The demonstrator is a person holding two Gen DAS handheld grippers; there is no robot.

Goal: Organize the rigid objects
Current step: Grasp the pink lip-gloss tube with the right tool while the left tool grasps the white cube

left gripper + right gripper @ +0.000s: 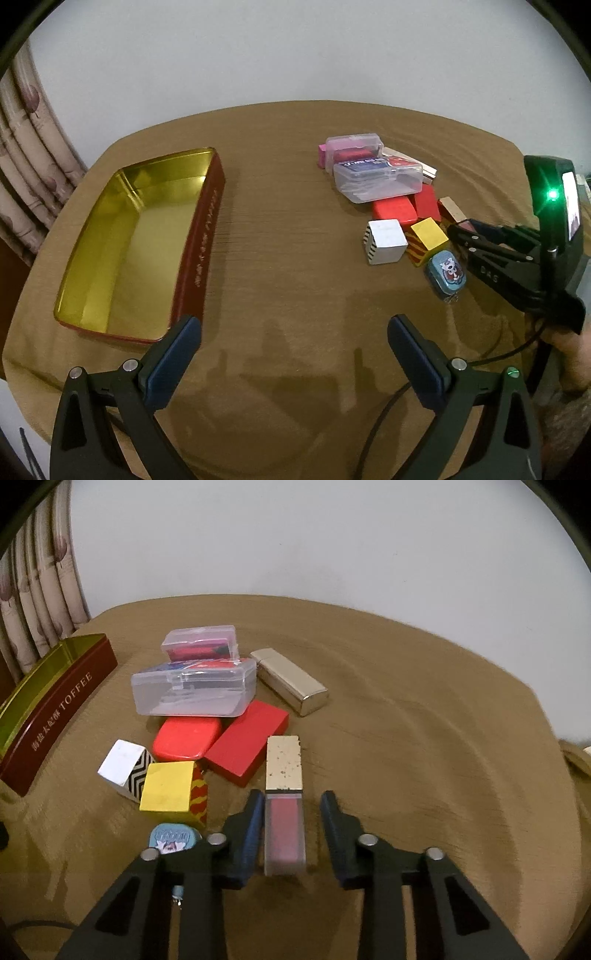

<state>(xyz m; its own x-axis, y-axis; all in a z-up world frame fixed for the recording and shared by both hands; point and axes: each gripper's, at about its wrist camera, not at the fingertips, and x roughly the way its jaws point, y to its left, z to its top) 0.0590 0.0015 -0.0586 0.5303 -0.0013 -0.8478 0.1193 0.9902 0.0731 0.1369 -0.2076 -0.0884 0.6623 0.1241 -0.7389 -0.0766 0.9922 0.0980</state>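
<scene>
We see a table under a tan cloth (pixel 295 295), an open tin (pixel 140 243) at left, and boxes (pixel 376 177), blocks (pixel 386 242) and a lip gloss (pixel 284 805) clustered at right.

two downward wrist views, shared table (pixel 295 280)

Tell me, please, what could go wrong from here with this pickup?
The lip gloss lies off centre in the right gripper, against one of the open jaws, so closing may skew it. Its gold cap sticks out ahead and could tip it when lifted. The yellow block and blue tin sit close by and might get nudged.
</scene>
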